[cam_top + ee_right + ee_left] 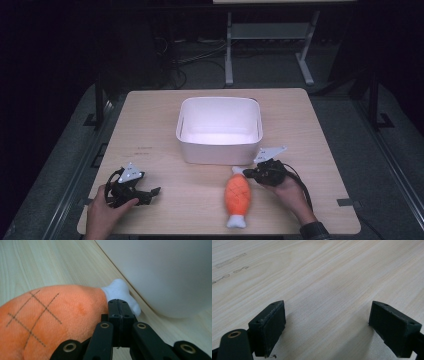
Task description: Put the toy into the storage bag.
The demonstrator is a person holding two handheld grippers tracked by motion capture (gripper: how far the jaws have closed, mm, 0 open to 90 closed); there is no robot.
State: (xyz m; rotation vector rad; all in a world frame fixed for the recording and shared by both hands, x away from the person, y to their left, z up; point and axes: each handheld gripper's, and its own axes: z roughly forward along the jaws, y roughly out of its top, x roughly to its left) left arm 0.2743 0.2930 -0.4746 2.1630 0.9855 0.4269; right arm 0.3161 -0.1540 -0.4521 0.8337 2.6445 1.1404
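An orange plush drumstick with white bone ends lies on the wooden table, just in front of the white bin. My right gripper is shut with nothing between its pads, its tip beside the toy's upper white end. In the right gripper view the closed jaws point at that white end, with the orange body at the left and the bin wall at the right. My left gripper rests at the table's front left, open over bare wood.
The bin stands mid-table, empty inside as far as I can see. A cable trails from the right gripper toward the front edge. A metal stand is on the dark floor behind the table.
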